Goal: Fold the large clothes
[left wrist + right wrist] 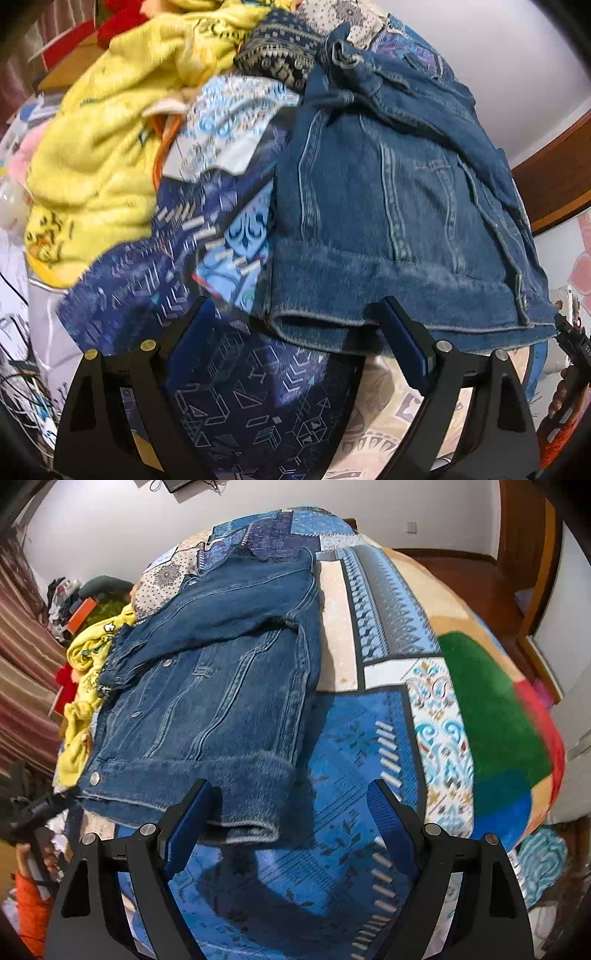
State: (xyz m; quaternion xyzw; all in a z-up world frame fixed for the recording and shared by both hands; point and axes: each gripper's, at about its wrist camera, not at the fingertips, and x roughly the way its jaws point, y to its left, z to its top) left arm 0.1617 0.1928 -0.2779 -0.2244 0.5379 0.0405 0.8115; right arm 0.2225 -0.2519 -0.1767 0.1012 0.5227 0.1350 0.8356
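Note:
A blue denim jacket point(399, 221) lies partly folded on the patterned bedspread, one sleeve laid across its top; in the right wrist view the jacket point(221, 686) lies left of centre. My left gripper point(295, 314) is open, its jaws either side of the jacket's hem corner, holding nothing. My right gripper point(291, 797) is open above the bedspread, its left finger point(188, 823) just under the hem's near corner. The right gripper also shows at the edge of the left wrist view point(570, 343).
A yellow fleece garment point(110, 147) and other patterned clothes point(273, 55) are piled left of the jacket. The bedspread point(388, 709) runs off to the right, with a green and red blanket point(498, 716) at its edge. Cables point(22, 387) lie low left.

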